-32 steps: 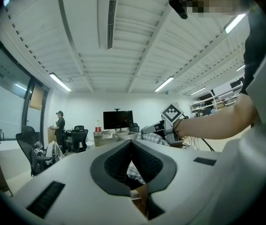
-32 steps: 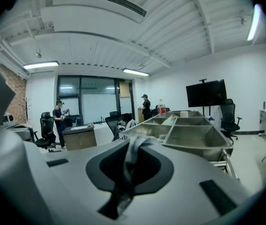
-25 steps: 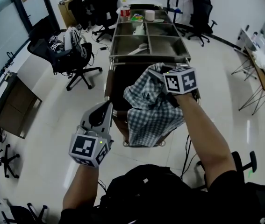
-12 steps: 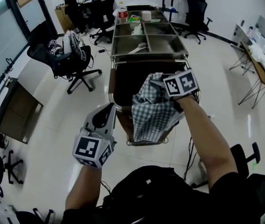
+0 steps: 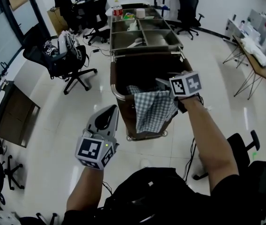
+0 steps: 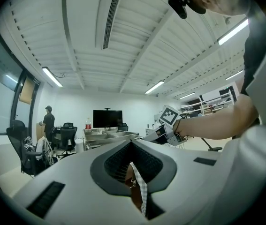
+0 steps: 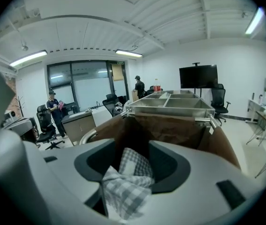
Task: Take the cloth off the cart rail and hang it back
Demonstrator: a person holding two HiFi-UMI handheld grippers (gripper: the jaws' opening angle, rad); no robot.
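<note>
Checked cloth (image 5: 154, 109) draped over the near cart rail (image 5: 116, 93). One bunched corner sits pinched in the right gripper (image 7: 132, 148), whose jaws have just been opening to a middling gap. The left gripper (image 5: 113, 108) hovers beside the cart, tips together, empty. Risk: the cloth hangs lopsided. Released now, its heavier side could probably drag it off the rail to the floor (or into the bin). No writing is legible, only square markers on the gripper cubes.
</note>
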